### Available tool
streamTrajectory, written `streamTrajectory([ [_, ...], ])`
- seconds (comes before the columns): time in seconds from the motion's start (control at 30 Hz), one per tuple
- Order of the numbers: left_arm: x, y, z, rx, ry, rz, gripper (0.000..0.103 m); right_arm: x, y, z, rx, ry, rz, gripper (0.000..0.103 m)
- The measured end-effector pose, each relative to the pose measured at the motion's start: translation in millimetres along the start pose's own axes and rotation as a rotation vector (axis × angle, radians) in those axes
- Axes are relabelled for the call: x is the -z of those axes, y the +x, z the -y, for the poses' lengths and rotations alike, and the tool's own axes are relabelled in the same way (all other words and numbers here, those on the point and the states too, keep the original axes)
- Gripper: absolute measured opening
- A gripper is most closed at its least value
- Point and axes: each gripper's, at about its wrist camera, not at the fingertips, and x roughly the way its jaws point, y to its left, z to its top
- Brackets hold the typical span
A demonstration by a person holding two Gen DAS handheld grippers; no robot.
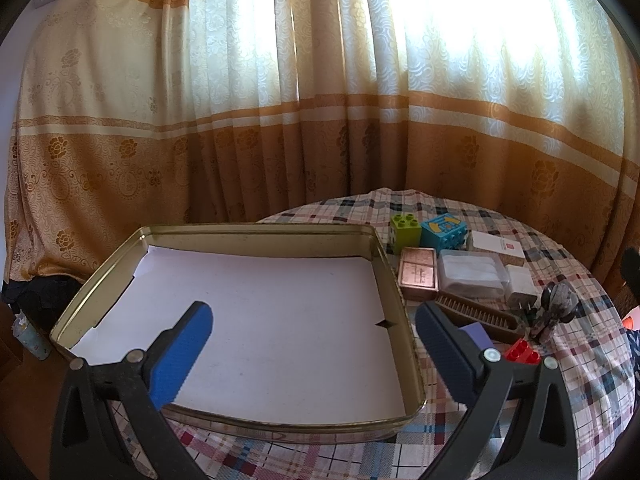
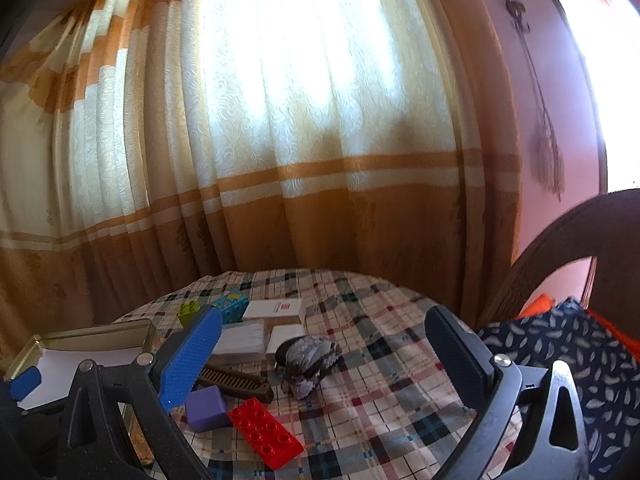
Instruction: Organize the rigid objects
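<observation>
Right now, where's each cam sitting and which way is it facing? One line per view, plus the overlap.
Left wrist: on the left gripper, open, low over the table, facing the paper-lined tin tray and curtain; only its own fingers show.
Right wrist: on the right gripper, open, facing the clutter and curtain; its fingers show, plus a blue pad at the left edge.
Shared: tray, red brick, comb, purple block.

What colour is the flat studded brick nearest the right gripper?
Red; clearest in the right wrist view.
</observation>
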Motion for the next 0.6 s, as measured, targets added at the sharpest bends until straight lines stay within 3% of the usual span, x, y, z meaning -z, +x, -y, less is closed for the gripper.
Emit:
streamTrajectory([
  [0.17, 0.5, -0.5, -1.0, 0.014, 0.0, -0.013, 0.103, 2.0, 18.0, 16.5, -0.019, 0.034, -0.165, 0.103],
  [0.3, 6.3, 3.0, 2.6, 0.047, 0.013, -0.077, 0.103, 7.5, 21.6, 27.5, -0.056, 0.038, -0.244, 0.102],
  [0.37, 5.9, -0.5, 2.8, 0.047, 0.011, -0.064, 0.103, 10.3, 21.4, 27.9, -0.083, 0.014, -0.28, 0.102],
  [0.5, 6.9, -10.5, 5.5, -0.001, 0.064, -0.025, 0.103, 17.1, 22.9, 16.6, -0.163, -0.065, -0.366, 0.082],
  [0.6, 7.6, -12.1, 5.5, 0.007, 0.11, -0.053, 0.103, 22.0, 29.2, -0.3, -0.197, -0.144, -0.425, 0.079],
])
